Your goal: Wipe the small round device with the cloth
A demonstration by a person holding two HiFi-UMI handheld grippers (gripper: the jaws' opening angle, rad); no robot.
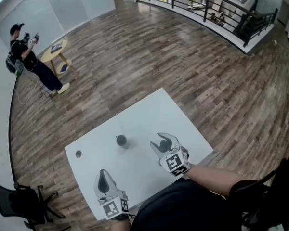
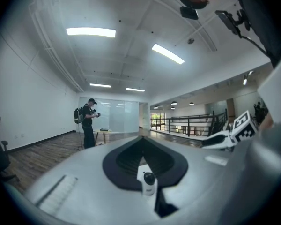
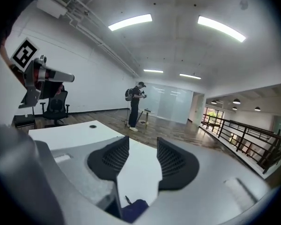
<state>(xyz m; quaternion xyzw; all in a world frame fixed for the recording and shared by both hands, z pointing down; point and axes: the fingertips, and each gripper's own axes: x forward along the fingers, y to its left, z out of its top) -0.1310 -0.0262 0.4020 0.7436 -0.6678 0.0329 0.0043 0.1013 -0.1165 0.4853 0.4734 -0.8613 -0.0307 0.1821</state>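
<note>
Two grippers hang over the white table (image 1: 149, 112), and neither has hold of anything. The left gripper (image 1: 104, 177) has its jaws pressed together with nothing between them. The right gripper (image 1: 164, 141) has its jaws well apart, with only bare tabletop showing in the gap.

The small round device (image 1: 121, 141) stands upright near the middle of the table, ahead of the left gripper and beside the right one, touching neither. The left gripper view shows it as a white body with a dark round eye (image 2: 147, 182), peeping out under the closed jaws.

The step in hand cannot be settled. A device standing free with no cloth in either grip fits a wipe yet to come, with the cloth to be fetched. It equally fits a wipe finished and the cloth let go.

The cloth is the hard part. The head view shows none on the table. A dark blue scrap (image 3: 136, 209) sits at the bottom of the right gripper view (it may be the cloth, or only the person's clothing), cut off by the gripper's body. A small dark disc (image 1: 78, 153) near the table's left edge is too small to identify.
</note>
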